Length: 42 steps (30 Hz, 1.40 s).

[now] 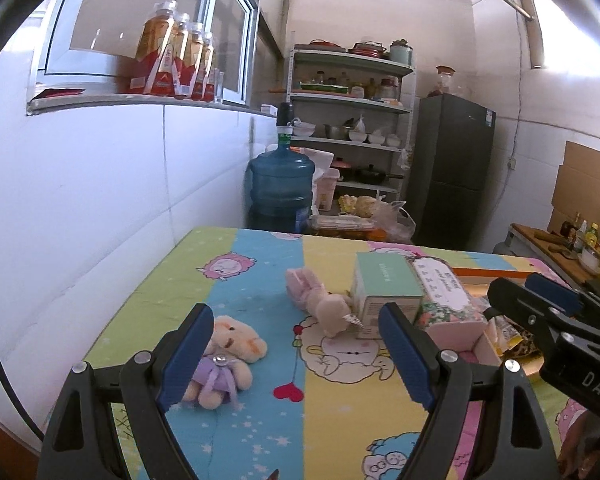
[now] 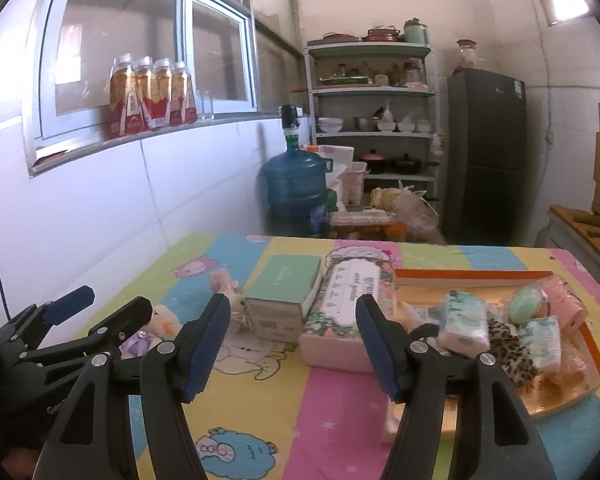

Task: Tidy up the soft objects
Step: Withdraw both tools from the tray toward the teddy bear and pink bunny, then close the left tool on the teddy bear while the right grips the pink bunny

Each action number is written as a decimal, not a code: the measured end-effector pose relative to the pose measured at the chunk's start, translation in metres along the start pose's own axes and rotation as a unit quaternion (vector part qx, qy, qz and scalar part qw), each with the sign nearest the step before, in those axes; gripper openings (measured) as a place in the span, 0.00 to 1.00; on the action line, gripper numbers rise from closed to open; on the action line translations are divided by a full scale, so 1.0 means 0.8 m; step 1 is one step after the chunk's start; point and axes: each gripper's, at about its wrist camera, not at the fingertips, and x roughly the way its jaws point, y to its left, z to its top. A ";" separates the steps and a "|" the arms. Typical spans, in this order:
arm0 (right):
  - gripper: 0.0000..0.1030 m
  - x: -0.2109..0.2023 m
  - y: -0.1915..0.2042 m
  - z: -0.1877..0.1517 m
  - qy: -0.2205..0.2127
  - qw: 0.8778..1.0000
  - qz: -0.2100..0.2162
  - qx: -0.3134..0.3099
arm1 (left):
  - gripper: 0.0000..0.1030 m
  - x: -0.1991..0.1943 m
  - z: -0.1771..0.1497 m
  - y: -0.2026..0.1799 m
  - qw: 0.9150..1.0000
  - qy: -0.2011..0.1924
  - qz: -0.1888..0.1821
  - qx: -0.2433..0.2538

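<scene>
Two claws, both spread w/ nothing held: left claw [image 1: 296, 354], right claw [image 2: 290, 342]. Your bear [image 1: 224, 364] lies near-left on the surface [image 1: 260, 272]; prob. light, squashy. Pinch its torso, not limbs.

Standing just past the far edge of the table: blue water jug [image 1: 281, 178] with pump top, metal shelf rack [image 1: 350, 120] holding bowls, pots and jars, dark fridge [image 1: 452, 172] to its right. Sitting in a row on the window ledge: four red-labelled drink bottles [image 1: 176, 56]. Lying on the table near its far edge: mint-green box [image 2: 284, 296], touching a floral tissue box [image 2: 346, 304].
</scene>
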 end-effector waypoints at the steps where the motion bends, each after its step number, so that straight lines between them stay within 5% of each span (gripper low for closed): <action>1: 0.65 0.002 0.002 0.000 0.001 1.000 0.001 0.000 | 0.82 0.000 0.000 0.002 1.000 0.000 0.002 0.000; 23: 0.65 0.055 0.055 -0.010 0.034 0.999 0.039 -0.017 | 0.82 0.032 -0.028 0.098 0.997 0.042 0.046 -0.050; 30: 0.65 0.073 0.061 -0.011 0.041 0.998 0.044 -0.022 | 0.82 0.068 -0.033 0.105 0.996 0.076 0.039 -0.036; 42: 0.65 0.109 0.063 -0.014 0.061 0.997 0.048 -0.021 | 0.82 0.122 -0.043 0.110 0.989 0.142 -0.027 0.037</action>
